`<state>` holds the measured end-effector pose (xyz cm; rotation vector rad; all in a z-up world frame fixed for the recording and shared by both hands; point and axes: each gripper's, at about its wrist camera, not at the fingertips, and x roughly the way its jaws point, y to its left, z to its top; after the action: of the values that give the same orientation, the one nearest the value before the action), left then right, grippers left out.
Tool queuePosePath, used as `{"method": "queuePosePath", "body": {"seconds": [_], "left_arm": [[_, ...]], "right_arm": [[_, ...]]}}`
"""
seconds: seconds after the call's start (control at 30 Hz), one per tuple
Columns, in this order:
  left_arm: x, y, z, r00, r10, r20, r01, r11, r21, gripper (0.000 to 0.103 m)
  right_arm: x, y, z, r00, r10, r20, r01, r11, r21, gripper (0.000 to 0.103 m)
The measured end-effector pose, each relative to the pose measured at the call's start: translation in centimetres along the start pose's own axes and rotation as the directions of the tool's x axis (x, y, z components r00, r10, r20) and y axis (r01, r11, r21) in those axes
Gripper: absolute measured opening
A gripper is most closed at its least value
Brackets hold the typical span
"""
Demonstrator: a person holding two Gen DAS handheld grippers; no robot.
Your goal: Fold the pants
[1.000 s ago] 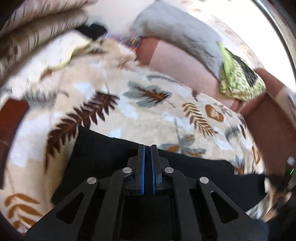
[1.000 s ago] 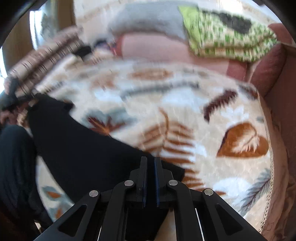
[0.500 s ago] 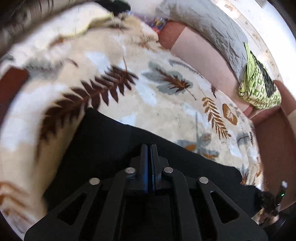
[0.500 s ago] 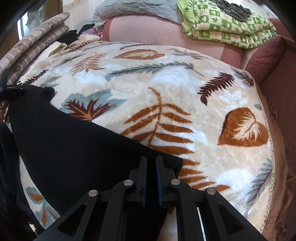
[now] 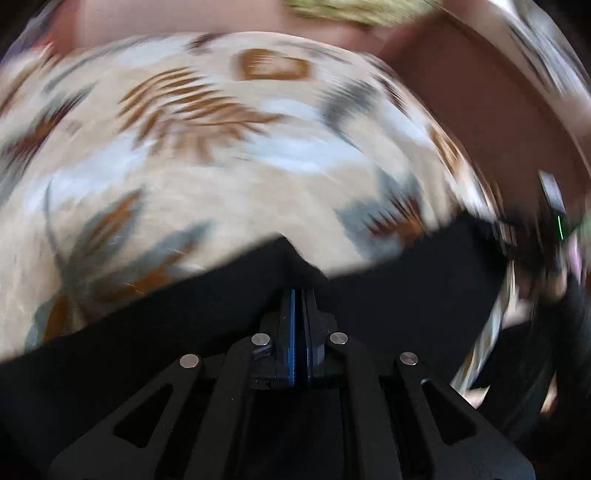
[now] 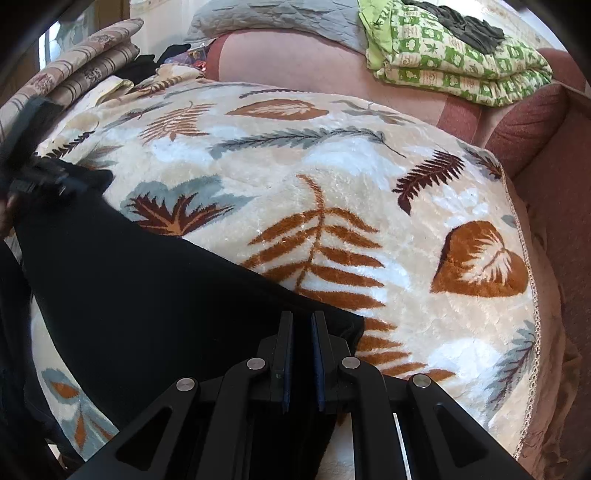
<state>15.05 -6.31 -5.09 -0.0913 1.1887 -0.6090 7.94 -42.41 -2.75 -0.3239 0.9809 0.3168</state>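
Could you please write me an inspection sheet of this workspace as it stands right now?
Surface: leaf-print blanket spread over a sofa.
Job's things: black pants lie stretched across the blanket's near edge.
Clutter: folded green cloth and grey quilt on the backrest; striped cushions at far left.
Grippers: left gripper shut on the pants, its view blurred; right gripper over the pants' corner with a narrow gap between its fingers, dark cloth in the gap, grip uncertain.
Cables: nothing seen.
Surroundings: pink sofa backrest and armrest.
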Motion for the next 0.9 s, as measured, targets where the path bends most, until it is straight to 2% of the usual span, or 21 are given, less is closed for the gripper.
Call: {"method": "queuePosePath", "body": {"seconds": [0.13, 0.2, 0.27, 0.3, 0.33, 0.4, 0.43, 0.47, 0.5, 0.53, 0.6, 0.67, 0.73, 0.8, 0.87, 0.9], "left_arm": [[-0.5, -0.1, -0.1, 1.0, -0.02, 0.022, 0.02, 1.0, -0.014, 0.002], [-2.3, -1.2, 0.0, 0.998, -0.03, 0.055, 0.027, 0.999, 0.041, 0.002], [-4.1, -2.5, -0.4, 0.993, -0.07, 0.095, 0.062, 0.995, 0.083, 0.004], [-4.1, -2.8, -0.4, 0.993, -0.065, 0.096, 0.057, 0.994, 0.088, 0.007], [-3.4, -2.8, -0.8, 0.997, -0.029, 0.076, 0.021, 0.995, 0.101, 0.012], [-1.2, -2.0, -1.5, 0.999, 0.033, 0.003, -0.033, 0.994, 0.101, 0.015], [-1.5, -1.3, -2.0, 0.998, -0.019, 0.062, 0.014, 0.997, 0.076, 0.015], [-2.0, -0.8, -2.3, 0.995, -0.042, 0.085, 0.038, 0.998, 0.047, 0.015], [-2.4, -0.6, -2.5, 0.994, -0.04, 0.101, 0.038, 0.999, 0.023, 0.015], [-3.6, -0.6, -2.9, 0.988, -0.022, 0.15, 0.021, 1.0, 0.009, 0.015], [-5.7, -0.7, -3.9, 0.971, -0.008, 0.239, 0.003, 1.0, 0.02, 0.015], [-8.1, -0.3, -5.3, 0.944, 0.007, 0.329, -0.013, 1.0, 0.016, 0.015], [-10.1, 0.8, -6.1, 0.917, 0.055, 0.395, -0.053, 0.998, -0.015, 0.015], [-11.9, 3.5, -6.8, 0.866, 0.214, 0.452, -0.172, 0.976, -0.132, 0.015], [-12.5, 6.5, -7.5, 0.83, 0.317, 0.459, -0.214, 0.941, -0.263, 0.015], [-12.5, 7.7, -7.7, 0.818, 0.364, 0.446, -0.233, 0.918, -0.321, 0.015]], "right_arm": [[0.0, 0.0, 0.0, 1.0, 0.002, 0.001, -0.002, 1.0, -0.002, 0.009], [0.0, 0.1, 0.0, 1.0, -0.006, 0.003, 0.006, 1.0, -0.011, 0.009], [0.1, 0.3, 0.0, 1.0, -0.014, 0.003, 0.014, 1.0, -0.023, 0.009], [0.1, 0.3, 0.0, 1.0, -0.015, 0.002, 0.015, 1.0, -0.025, 0.009], [0.1, 0.3, 0.0, 1.0, -0.013, 0.0, 0.013, 1.0, -0.024, 0.009], [0.1, 0.1, 0.1, 1.0, -0.006, -0.003, 0.006, 1.0, -0.018, 0.009], [0.1, 0.1, 0.2, 1.0, -0.005, -0.006, 0.004, 1.0, -0.02, 0.009], [0.0, 0.1, 0.3, 1.0, -0.007, -0.013, 0.007, 1.0, -0.028, 0.009], [-0.5, 0.1, 0.5, 1.0, -0.018, -0.007, 0.018, 0.999, -0.027, 0.009], [-1.3, 0.0, 0.6, 0.999, -0.035, 0.031, 0.036, 0.999, -0.015, 0.009], [-3.6, -0.3, 0.7, 0.992, -0.017, 0.128, 0.015, 1.0, 0.017, 0.009], [-5.8, -0.8, 0.5, 0.976, 0.024, 0.215, -0.039, 0.997, 0.065, 0.01], [-6.9, -1.1, 0.2, 0.97, 0.033, 0.242, -0.06, 0.993, 0.105, 0.012], [-7.4, -1.1, -0.7, 0.971, 0.055, 0.231, -0.09, 0.985, 0.145, 0.012], [-7.5, -0.6, -1.8, 0.977, 0.075, 0.2, -0.104, 0.985, 0.141, 0.012], [-7.5, -0.1, -2.2, 0.979, 0.087, 0.185, -0.112, 0.985, 0.13, 0.012]]}}
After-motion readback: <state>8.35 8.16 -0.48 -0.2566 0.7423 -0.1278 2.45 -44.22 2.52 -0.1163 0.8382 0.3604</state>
